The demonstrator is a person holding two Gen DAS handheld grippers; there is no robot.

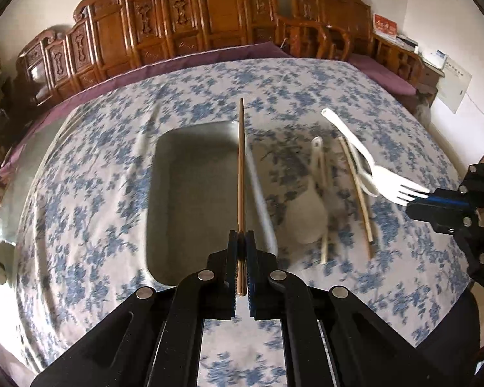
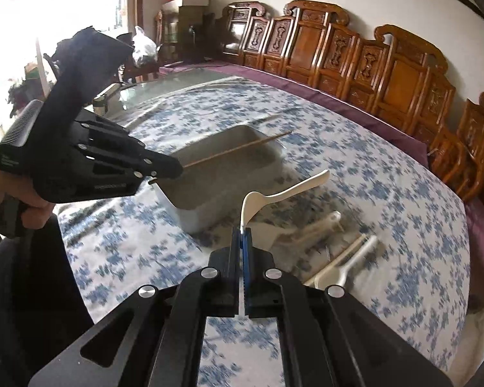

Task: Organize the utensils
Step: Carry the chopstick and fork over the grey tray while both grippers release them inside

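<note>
Left wrist view: left gripper [image 1: 241,238] pinches a brown chopstick [image 1: 241,161] above the grey tray [image 1: 190,200] near the middle of the table [image 1: 80,193]. The right gripper [image 2: 242,235] pinches a white fork [image 1: 364,158] by its tines. Pale chopsticks [image 1: 356,190] and a spoon [image 1: 309,213] lie between the tray and the table's right edge.

The left hand-held gripper [image 1: 241,242] is clamped shut and angled downward. The right hand-held gripper [image 2: 242,237] is likewise closed and tilted down.
</note>
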